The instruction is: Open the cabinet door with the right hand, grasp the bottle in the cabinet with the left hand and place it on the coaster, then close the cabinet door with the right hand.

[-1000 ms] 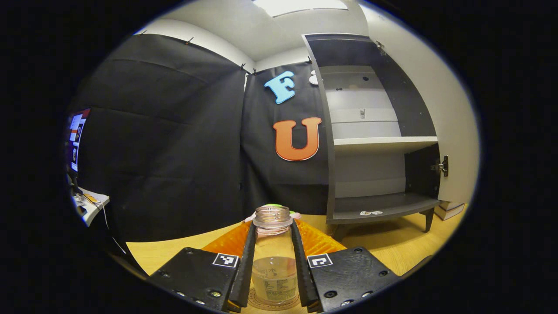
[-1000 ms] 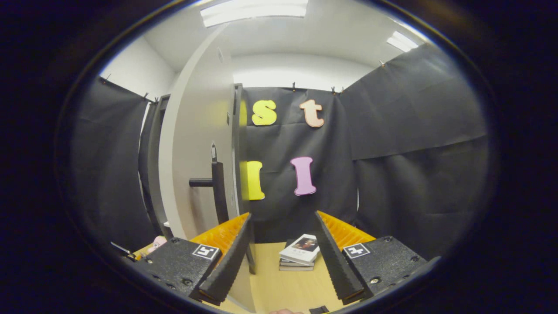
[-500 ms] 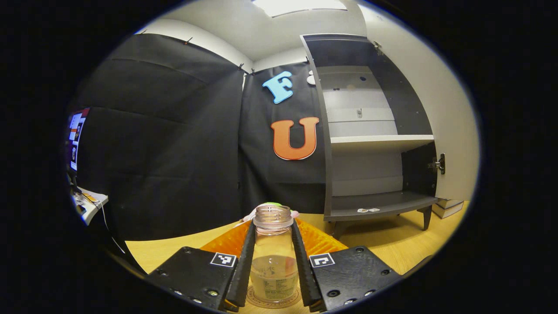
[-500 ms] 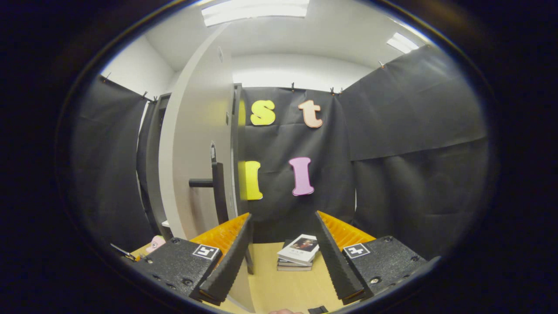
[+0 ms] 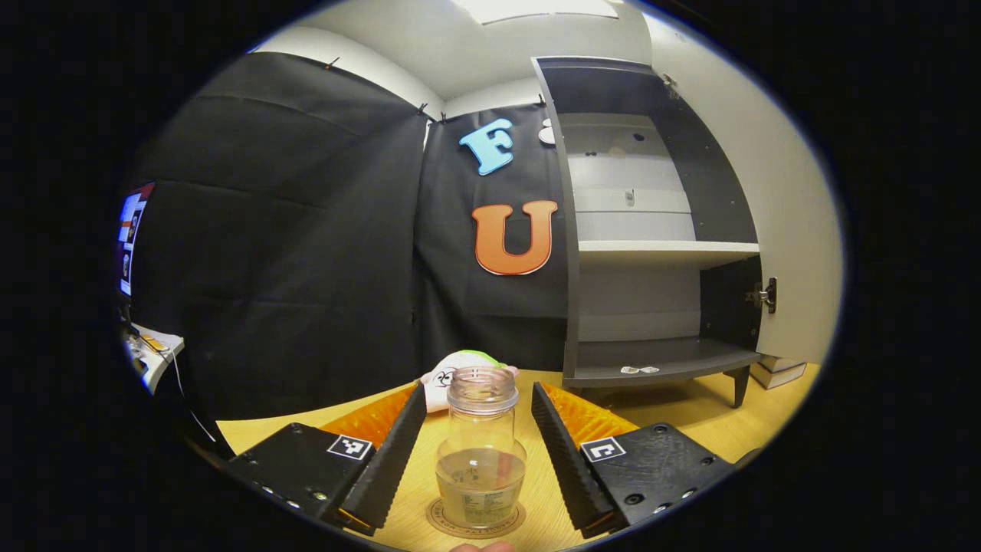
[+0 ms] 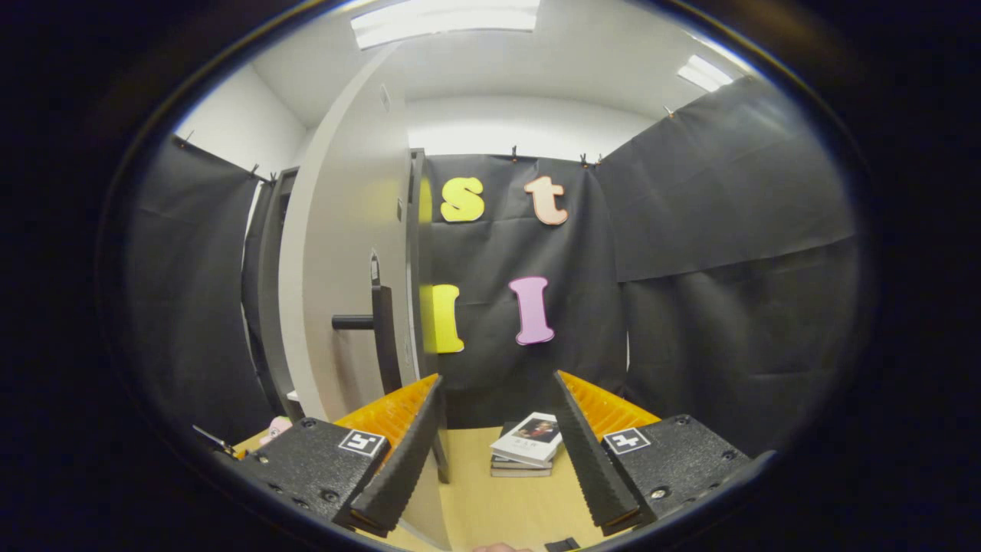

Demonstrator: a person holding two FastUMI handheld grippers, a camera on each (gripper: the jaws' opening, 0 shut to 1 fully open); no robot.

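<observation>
Bottle [image 5: 480, 452] upright on the coaster [image 5: 475, 523], its long axis vertical, partly filled with liquid, no cap on. It stands at 12 o'clock from the left gripper [image 5: 479, 460], between the 2 fingers [image 5: 387, 468] but touching neither; a gap of table [image 5: 690, 418] shows on each side of the glass. The left gripper is spread, so the placing step reads as done and this hand need only draw straight back towards 6 o'clock, along the bottle-free line, to avoid tipping it. Beyond the bottle, at 1 to 2 o'clock in the left gripper view, the cabinet [image 5: 651, 245] stands open with bare shelves.

The remaining step belongs to the right gripper [image 6: 494, 452], also spread and holding nothing. In the right gripper view the open door [image 6: 349, 253] is seen nearly edge-on at 10 to 11 o'clock, its handle [image 6: 372, 322] a vertical bar on a short stub, up and left of the left finger. The right hand is judged the nearer to it; closing calls for a reach towards 10 o'clock. A stack of books [image 6: 527, 445] lies on the table at 12 o'clock, clear of that path.
</observation>
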